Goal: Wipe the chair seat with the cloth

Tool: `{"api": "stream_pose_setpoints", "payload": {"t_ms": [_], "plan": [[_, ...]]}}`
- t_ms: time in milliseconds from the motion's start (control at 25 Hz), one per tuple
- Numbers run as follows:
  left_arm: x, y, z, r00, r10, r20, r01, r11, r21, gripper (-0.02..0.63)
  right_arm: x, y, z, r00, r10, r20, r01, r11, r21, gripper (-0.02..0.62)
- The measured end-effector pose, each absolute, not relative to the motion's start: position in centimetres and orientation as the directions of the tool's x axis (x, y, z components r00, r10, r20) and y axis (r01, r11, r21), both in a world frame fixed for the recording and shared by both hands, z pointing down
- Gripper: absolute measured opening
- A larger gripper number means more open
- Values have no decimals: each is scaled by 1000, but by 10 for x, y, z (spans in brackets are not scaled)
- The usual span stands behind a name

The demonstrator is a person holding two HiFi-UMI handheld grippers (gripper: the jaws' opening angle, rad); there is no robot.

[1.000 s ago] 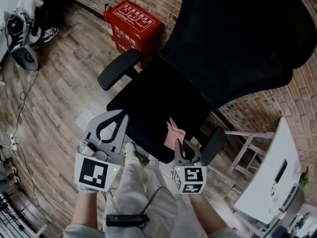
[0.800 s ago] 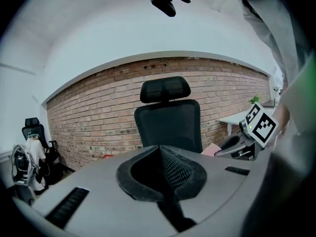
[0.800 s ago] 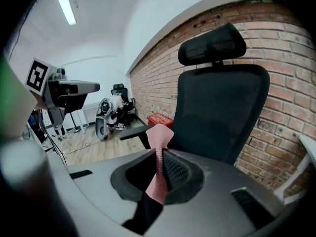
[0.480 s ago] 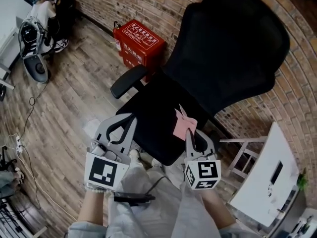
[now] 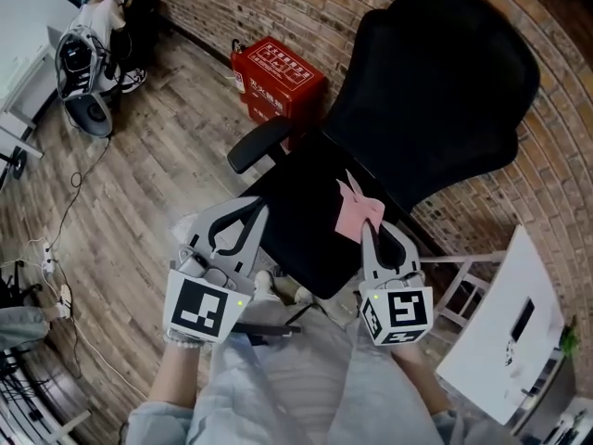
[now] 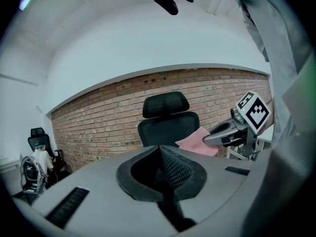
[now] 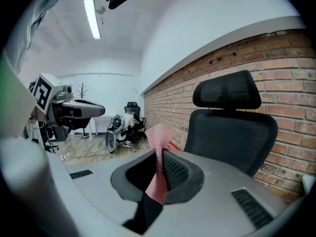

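The cloth [image 5: 357,213] looked soft and woven, the chair seat [image 5: 304,213] was matt black fabric, and the floor [image 5: 139,174] was grainy wood.

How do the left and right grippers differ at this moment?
The right gripper is shut on the pink cloth; the left gripper is shut on nothing. The right gripper holds its load over the chair seat, while the left gripper sits at the seat's front edge. Both point toward the chair seat.
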State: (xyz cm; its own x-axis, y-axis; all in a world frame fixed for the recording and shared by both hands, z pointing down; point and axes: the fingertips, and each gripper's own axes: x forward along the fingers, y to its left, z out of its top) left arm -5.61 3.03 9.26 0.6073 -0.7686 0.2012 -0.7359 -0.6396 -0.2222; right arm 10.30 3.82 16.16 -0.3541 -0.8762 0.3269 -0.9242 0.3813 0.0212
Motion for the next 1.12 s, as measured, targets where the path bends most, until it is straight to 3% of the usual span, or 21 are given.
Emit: {"api": "stream_pose_setpoints", "payload": {"t_ms": [1120], "plan": [[-51,42,90,584,-786,202,-753,-618,-229,18,102,39,145,-398,-865,306,-903,429,37,52]]}}
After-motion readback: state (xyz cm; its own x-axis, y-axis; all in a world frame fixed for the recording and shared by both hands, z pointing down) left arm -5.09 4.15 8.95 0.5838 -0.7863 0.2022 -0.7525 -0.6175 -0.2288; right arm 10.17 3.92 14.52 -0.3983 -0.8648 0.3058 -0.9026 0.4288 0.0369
